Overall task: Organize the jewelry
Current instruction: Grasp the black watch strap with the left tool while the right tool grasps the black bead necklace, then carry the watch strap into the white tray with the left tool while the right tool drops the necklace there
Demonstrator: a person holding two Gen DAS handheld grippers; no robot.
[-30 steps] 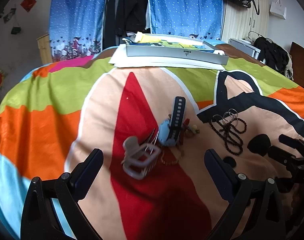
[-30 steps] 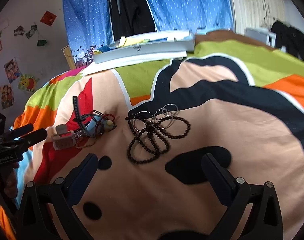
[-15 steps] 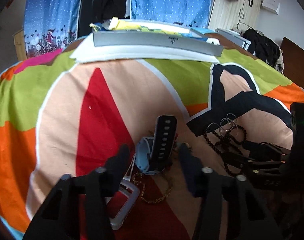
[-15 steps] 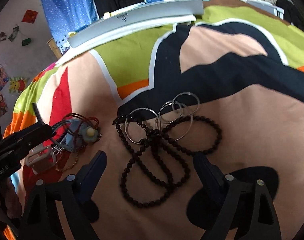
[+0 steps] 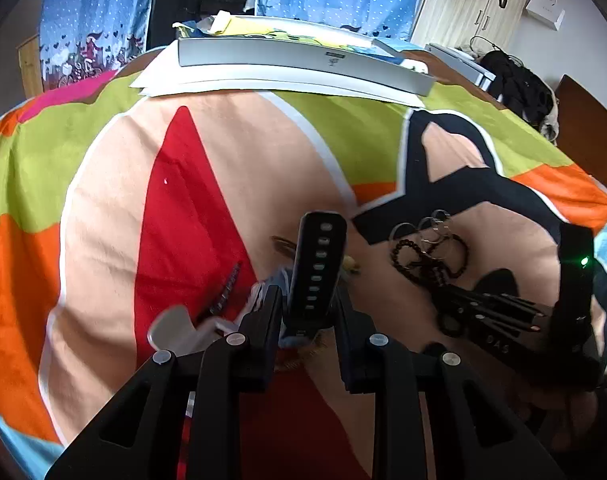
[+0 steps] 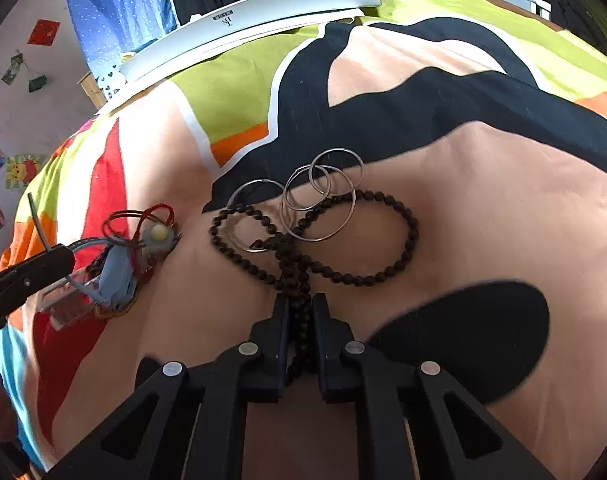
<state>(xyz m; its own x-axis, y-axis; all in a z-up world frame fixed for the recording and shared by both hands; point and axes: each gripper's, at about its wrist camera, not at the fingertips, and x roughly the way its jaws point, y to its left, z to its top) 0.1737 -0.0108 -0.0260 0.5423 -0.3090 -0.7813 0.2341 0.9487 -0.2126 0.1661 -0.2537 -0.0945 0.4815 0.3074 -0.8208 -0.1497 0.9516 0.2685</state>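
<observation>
Left tool (image 5: pixel 308 312): black, nearly closed, clenched on black perforated watch strap (image 5: pixel 317 268), strap standing upright between fingers, above a heap of pale blue watch body, grey-white plastic hair claw (image 5: pixel 183 328) and thin gold chain. Right tool (image 6: pixel 301 316): black, closed to a narrow slit, pinching black beaded necklace (image 6: pixel 343 256) where several strands bunch together; loops fanned out ahead on bedspread. Four thin silver hoops (image 6: pixel 323 196) overlapping, lying on the beads. Red cord loops with small yellow bead (image 6: pixel 159 233) just left of necklace. Underneath: bed covered by bright cartoon bedspread (image 5: pixel 223 152) in peach, red, green, orange, black. At far edge, one long grey box (image 5: pixel 303 60) on white sheets. Beyond, blue dotted curtains, hanging dark clothes, posters on wall.
</observation>
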